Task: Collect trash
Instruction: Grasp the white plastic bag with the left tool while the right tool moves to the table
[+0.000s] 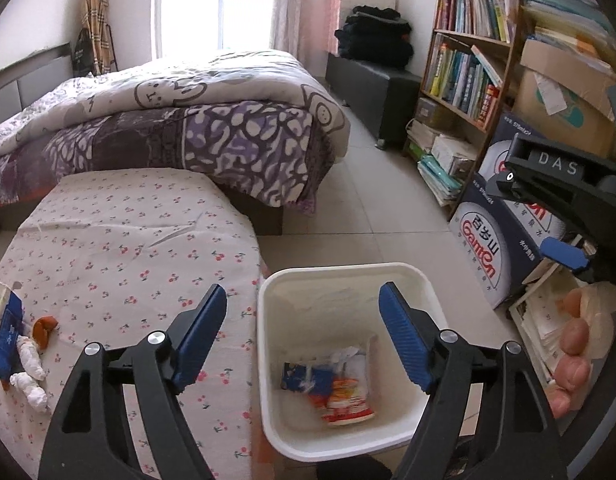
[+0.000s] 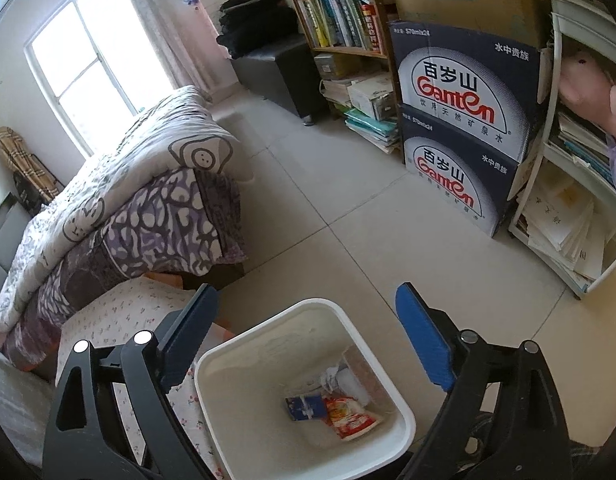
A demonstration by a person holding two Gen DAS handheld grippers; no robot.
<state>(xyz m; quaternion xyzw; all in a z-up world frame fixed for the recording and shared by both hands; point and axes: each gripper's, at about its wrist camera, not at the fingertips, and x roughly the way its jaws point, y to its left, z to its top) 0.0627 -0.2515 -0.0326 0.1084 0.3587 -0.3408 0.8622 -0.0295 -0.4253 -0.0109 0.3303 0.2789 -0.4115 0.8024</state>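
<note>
Above the white trash bin (image 1: pixel 268 360), beside the floral table edge (image 1: pixel 252 304), both grippers (image 1: pixel 304 320) (image 2: pixel 308 320) gape empty; tiled floor (image 2: pixel 327 200) lies open beyond.

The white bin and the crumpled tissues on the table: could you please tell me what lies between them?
In the left wrist view, only bare cherry-print tablecloth lies between the white bin and the crumpled tissues, with the left tongs hanging open above it.

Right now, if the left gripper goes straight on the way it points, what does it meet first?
Probably the white bin. The open left gripper holds nothing and points down into it, so it would likely reach the wrappers at the bottom, though depth is hard to judge.
</note>
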